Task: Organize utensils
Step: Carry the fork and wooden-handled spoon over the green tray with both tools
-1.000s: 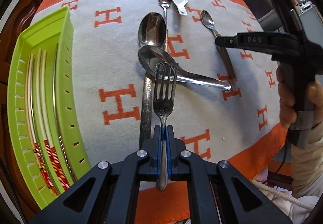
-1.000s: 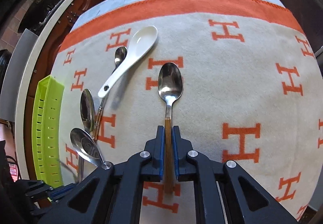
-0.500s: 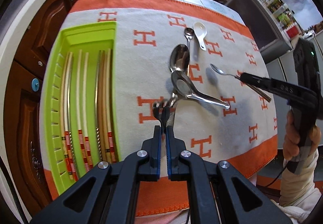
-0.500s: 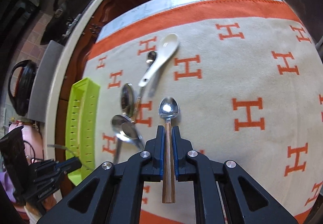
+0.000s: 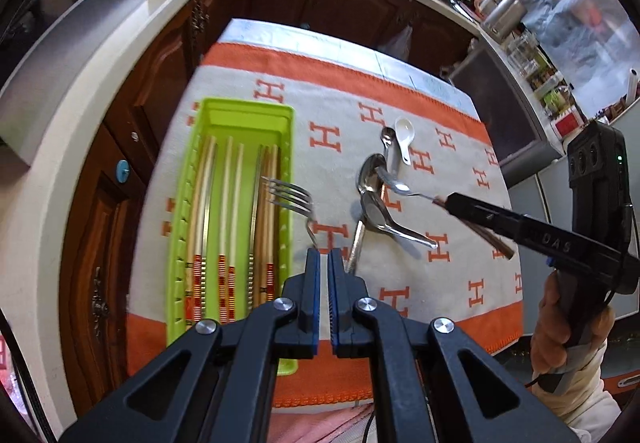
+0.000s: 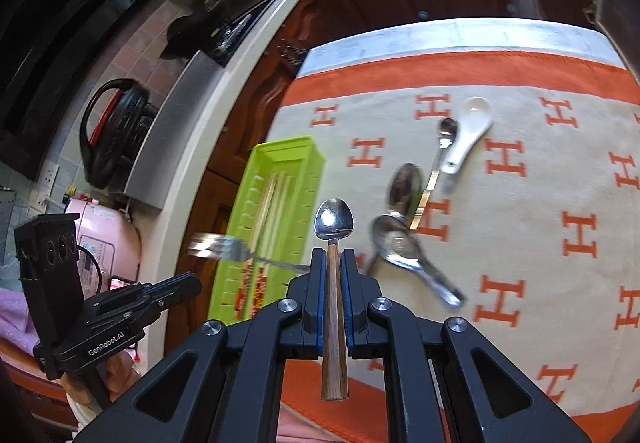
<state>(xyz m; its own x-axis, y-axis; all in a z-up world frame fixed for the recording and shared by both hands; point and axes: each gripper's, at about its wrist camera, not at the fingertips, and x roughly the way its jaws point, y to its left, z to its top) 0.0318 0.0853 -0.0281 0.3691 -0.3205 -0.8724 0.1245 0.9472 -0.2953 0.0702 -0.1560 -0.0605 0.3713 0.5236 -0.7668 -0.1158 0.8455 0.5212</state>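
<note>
Now my left fingers [image 5: 324, 259] pinch a fork [image 5: 290, 197] above the green tray's [image 5: 240, 115] edge, while my right fingers [image 6: 333, 263] clamp a wooden-handled spoon [image 6: 334, 223] over the cloth-covered surface [image 6: 540, 203].

Orange-bordered cloth [image 5: 328, 111] w/ H marks covers table; dark wood cabinets [image 5: 328, 3] behind far edge; pink appliance [image 6: 104, 239] off left edge.

Black tongs [image 5: 324, 263], blue-lined fingers [image 6: 318, 283]
</note>
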